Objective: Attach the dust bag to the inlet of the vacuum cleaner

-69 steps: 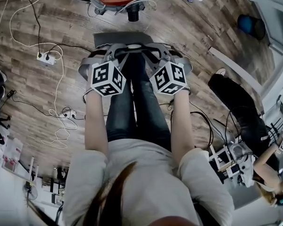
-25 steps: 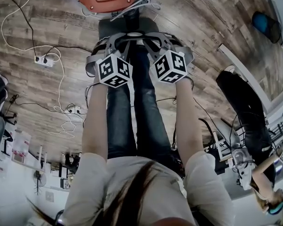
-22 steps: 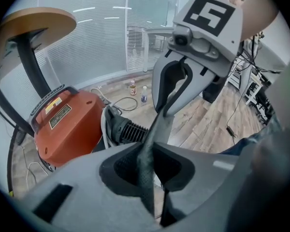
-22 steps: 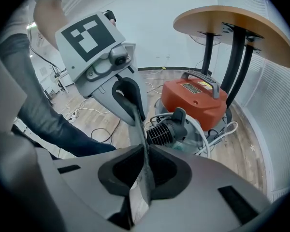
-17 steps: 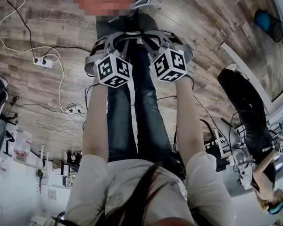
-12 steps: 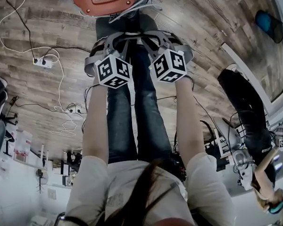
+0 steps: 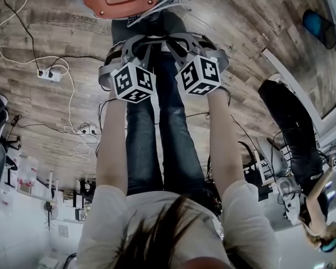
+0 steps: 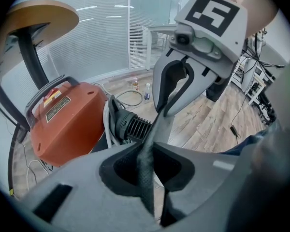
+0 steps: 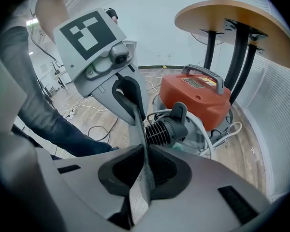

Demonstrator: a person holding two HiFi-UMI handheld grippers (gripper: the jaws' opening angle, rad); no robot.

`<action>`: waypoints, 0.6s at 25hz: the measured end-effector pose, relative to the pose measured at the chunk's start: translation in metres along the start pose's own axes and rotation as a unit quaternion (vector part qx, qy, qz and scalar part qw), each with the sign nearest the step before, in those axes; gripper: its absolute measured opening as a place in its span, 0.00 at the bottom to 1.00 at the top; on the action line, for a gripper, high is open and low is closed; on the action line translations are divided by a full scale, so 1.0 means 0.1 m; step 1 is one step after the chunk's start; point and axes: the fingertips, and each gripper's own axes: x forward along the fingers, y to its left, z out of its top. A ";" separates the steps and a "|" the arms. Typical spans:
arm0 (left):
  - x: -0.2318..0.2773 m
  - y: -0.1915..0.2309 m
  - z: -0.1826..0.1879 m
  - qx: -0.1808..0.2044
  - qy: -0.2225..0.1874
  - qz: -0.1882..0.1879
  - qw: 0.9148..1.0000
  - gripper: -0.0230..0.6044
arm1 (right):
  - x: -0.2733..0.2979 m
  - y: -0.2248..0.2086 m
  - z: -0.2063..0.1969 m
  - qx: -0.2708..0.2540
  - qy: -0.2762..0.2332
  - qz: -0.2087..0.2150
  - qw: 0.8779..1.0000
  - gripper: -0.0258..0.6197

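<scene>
Both jaw pairs are pinched on the dark grey fabric dust bag [image 8: 157, 129]. The left gripper [image 8: 150, 166] has a thin fold of it pressed between its pads, and the right gripper [image 9: 142, 170] nips the opposite edge, so the bag hangs stretched edge-on between them just in front of the black ribbed inlet [image 9: 163, 128] of the orange domed vacuum cleaner [image 9: 198, 96]. Whether the bag already touches the inlet I cannot tell. The likeliest failure, I judge, is slippage: each grip takes only a narrow strip of fabric, and pushing the bag's opening over the ribs would drag against those small bites and could pull an edge free. Misalignment is the next worry. The opening is not visible in either gripper view, and in the head view the grippers and bag cover the inlet, so the collar could meet the ribs off-centre and fold instead of seating. If the hands spread apart to tension the bag, the fabric could tear or pop from one side. The white hose [image 9: 217, 132] looped beside the inlet could snag a trailing corner. The cleaner stands free on the wooden plank floor [image 7: 241, 32], so a firm push might shove it away rather than seat the bag.
</scene>
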 end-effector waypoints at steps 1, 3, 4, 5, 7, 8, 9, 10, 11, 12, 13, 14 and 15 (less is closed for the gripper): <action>0.00 0.00 0.00 0.001 0.000 0.000 1.000 0.14 | 0.00 0.00 0.00 0.000 -0.001 0.000 1.000 0.10; 0.00 0.00 0.01 0.002 -0.001 -0.001 1.000 0.14 | -0.01 -0.01 0.00 0.000 -0.002 0.002 1.000 0.10; 0.00 0.00 0.01 0.001 -0.001 0.000 1.000 0.14 | -0.01 -0.01 -0.01 -0.001 -0.002 0.003 1.000 0.10; 0.00 0.00 0.01 0.001 -0.001 0.000 1.000 0.14 | -0.01 -0.01 -0.01 -0.003 -0.002 0.003 1.000 0.10; 0.01 0.00 0.01 0.001 -0.002 0.001 1.000 0.14 | 0.00 -0.01 -0.01 -0.007 -0.001 0.005 1.000 0.10; 0.01 0.00 0.01 -0.001 -0.002 0.002 1.000 0.14 | 0.00 -0.02 -0.01 -0.009 -0.001 0.006 1.000 0.10; 0.01 0.00 0.01 -0.002 -0.002 0.002 1.000 0.14 | 0.00 -0.02 -0.01 -0.011 0.000 0.007 1.000 0.10; 0.01 0.01 0.02 -0.003 -0.003 0.002 1.000 0.14 | 0.00 -0.03 -0.01 -0.012 0.000 0.008 1.000 0.10; 0.01 0.01 0.03 -0.005 -0.004 0.001 1.000 0.14 | 0.00 -0.04 -0.01 -0.014 0.000 0.009 1.000 0.10; 0.01 0.02 0.03 -0.005 -0.005 0.001 1.000 0.14 | 0.00 -0.06 -0.01 -0.016 0.001 0.010 1.000 0.10; 0.01 0.03 0.04 -0.006 -0.006 0.002 1.000 0.14 | 0.00 -0.07 -0.01 -0.017 0.001 0.011 1.000 0.10; 0.01 0.04 0.05 -0.006 -0.007 0.002 1.000 0.14 | 0.00 -0.08 -0.01 -0.019 0.001 0.012 1.000 0.10; 0.02 0.04 0.05 -0.006 -0.008 0.001 1.000 0.14 | 0.00 -0.09 -0.01 -0.021 0.002 0.013 1.000 0.10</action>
